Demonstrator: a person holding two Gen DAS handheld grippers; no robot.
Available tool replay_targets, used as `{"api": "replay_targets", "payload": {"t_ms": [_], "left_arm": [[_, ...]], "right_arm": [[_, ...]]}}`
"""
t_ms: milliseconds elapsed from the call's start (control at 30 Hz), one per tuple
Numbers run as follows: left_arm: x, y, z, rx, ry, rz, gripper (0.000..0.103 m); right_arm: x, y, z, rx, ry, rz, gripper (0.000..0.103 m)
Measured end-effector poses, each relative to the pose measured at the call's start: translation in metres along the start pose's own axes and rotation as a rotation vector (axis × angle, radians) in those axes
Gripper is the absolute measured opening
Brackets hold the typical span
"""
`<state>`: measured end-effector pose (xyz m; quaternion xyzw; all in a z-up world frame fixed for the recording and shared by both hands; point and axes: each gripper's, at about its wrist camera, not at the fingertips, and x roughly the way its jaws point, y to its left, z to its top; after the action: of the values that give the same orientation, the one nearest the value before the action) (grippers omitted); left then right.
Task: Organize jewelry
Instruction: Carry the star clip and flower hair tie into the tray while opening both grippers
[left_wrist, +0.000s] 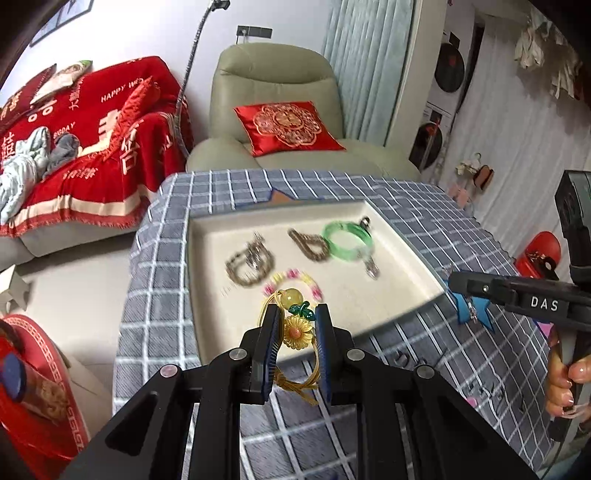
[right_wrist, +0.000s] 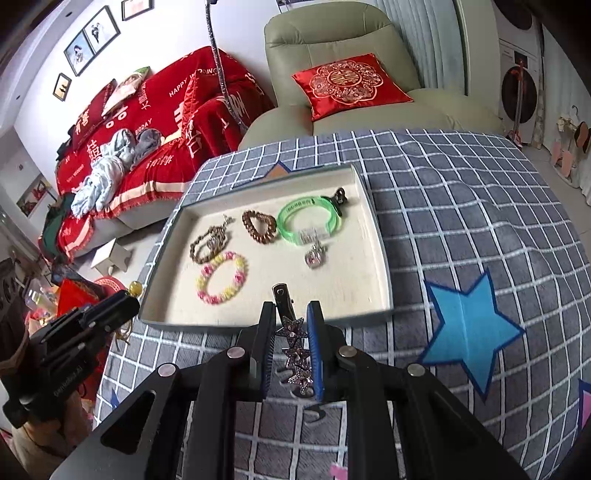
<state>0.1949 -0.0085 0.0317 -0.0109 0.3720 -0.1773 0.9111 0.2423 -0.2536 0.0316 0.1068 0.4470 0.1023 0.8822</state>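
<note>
Living room with a red-covered sofa (right_wrist: 155, 122) and a green armchair (left_wrist: 273, 110) behind a table in a grey checked cloth (right_wrist: 461, 206), and on it sits a cream tray (right_wrist: 373, 236) already holding bracelets, including a green bangle (right_wrist: 306, 218). Left gripper (left_wrist: 295, 328) is pinching a yellow sunflower hair tie (left_wrist: 295, 332) over the tray's near edge, and the right gripper (right_wrist: 291, 332) is clamped on a sparkly star hair clip (right_wrist: 295, 350) just in front of the tray.

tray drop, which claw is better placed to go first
Left, probably: the left claw already holds its sunflower hair tie over the tray edge; the right claw with its star clip sits short of it.
</note>
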Motion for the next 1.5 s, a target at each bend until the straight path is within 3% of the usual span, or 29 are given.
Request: {"api": "replay_targets", "payload": {"t_ms": [300, 433, 967, 1267, 1500], "left_arm": [[0.014, 0.012, 0.050, -0.003, -0.033, -0.001, 0.035], [0.033, 0.013, 0.061, -0.002, -0.012, 0.008, 0.035], [0.099, 0.027, 0.019, -0.022, 0.147, 0.135, 0.035], [0.121, 0.036, 0.009, -0.052, 0.195, 0.162, 0.035], [0.126, 0.032, 0.010, -0.030, 0.180, 0.181, 0.035]], "right_arm": [[0.016, 0.004, 0.039, -0.001, -0.003, 0.013, 0.019], [0.032, 0.004, 0.053, 0.005, 0.009, 0.012, 0.019], [0.119, 0.013, 0.038, 0.009, 0.163, 0.052, 0.019], [0.141, 0.012, 0.041, -0.008, 0.178, 0.011, 0.019], [0.143, 0.006, 0.045, -0.028, 0.152, -0.048, 0.019]]}}
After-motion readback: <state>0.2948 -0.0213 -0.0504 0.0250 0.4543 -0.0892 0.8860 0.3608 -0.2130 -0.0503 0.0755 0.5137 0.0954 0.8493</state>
